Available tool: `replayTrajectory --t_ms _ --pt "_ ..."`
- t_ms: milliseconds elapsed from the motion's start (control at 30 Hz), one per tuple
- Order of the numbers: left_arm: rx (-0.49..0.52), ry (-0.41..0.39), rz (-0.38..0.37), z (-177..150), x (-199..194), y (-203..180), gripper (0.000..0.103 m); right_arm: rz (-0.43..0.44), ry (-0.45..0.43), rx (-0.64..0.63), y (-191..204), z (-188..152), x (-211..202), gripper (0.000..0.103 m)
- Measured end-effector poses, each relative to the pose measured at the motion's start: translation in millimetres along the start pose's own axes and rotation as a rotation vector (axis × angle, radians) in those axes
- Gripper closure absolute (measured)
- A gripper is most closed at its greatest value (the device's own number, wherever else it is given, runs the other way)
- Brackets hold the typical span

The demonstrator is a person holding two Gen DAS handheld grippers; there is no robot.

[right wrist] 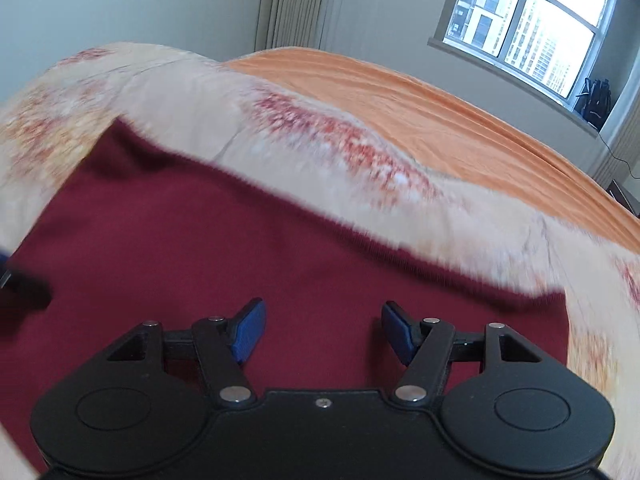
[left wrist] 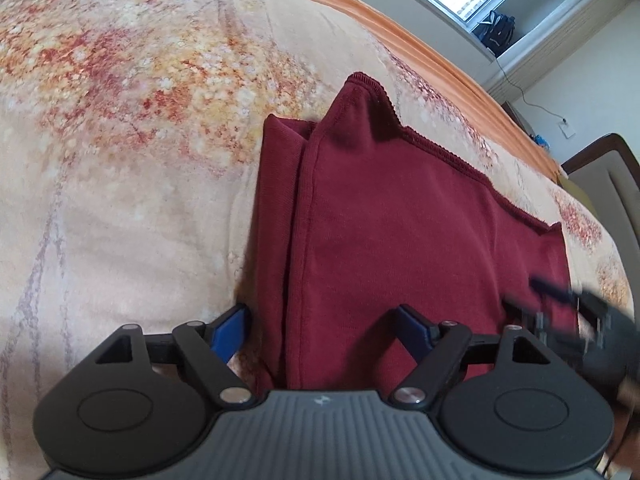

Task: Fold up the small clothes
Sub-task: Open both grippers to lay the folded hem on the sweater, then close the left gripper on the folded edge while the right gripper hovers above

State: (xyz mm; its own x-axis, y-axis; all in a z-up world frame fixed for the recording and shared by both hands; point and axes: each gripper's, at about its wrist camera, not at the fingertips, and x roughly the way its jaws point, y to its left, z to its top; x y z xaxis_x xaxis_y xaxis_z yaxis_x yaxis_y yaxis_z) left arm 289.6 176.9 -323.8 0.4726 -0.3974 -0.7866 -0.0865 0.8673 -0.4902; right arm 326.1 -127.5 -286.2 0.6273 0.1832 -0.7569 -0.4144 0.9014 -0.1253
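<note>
Fingers (left wrist: 230, 330) of our left gripper (left wrist: 324, 328) are standing wide apart and gripping nothing; the left blue one is sitting beside the folded left edge of the dark red garment (left wrist: 400, 232), over the floral blanket (left wrist: 120, 160), while the right one is hovering over the red cloth. We are looking along the garment, which is lying flat on the blanket in doubled layers, with a raised corner at its far end and a stitched hem running down its right side.

Our right gripper (right wrist: 324, 330) is also spreading its fingers (right wrist: 250, 330) wide, holding nothing, with both blue pads above the red fabric. In the left wrist view it is showing as a dark blur (left wrist: 568, 320) at the garment's right edge. The right wrist view is blurring heavily, so we cannot tell whether its fingers are touching the cloth.

An orange sheet (right wrist: 440, 120) is lying beyond the blanket, and a window (right wrist: 528, 24) is letting in daylight behind the bed.
</note>
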Motion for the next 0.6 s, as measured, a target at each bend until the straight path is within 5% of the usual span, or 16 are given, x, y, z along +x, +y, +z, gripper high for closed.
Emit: replayTrajectory --t_ms 233,300,333,467,600 --pt "0.028 0.008 0.004 2 10 -9 0.019 0.021 -0.003 -0.046 32 -69 -59 0.034" --pt "0.056 0.012 0.037 5 13 -16 0.053 0.033 -0.005 -0.012 31 -72 -66 0.033" --pt "0.048 0.019 0.031 8 15 -20 0.059 0.041 -0.007 0.006 29 -72 -68 0.033" --pt "0.052 0.006 0.076 9 2 -33 0.083 0.062 -0.024 0.033 23 -69 -73 0.032" --pt "0.104 -0.027 0.111 7 -18 -59 0.089 0.081 -0.048 0.087 12 -65 -79 0.031"
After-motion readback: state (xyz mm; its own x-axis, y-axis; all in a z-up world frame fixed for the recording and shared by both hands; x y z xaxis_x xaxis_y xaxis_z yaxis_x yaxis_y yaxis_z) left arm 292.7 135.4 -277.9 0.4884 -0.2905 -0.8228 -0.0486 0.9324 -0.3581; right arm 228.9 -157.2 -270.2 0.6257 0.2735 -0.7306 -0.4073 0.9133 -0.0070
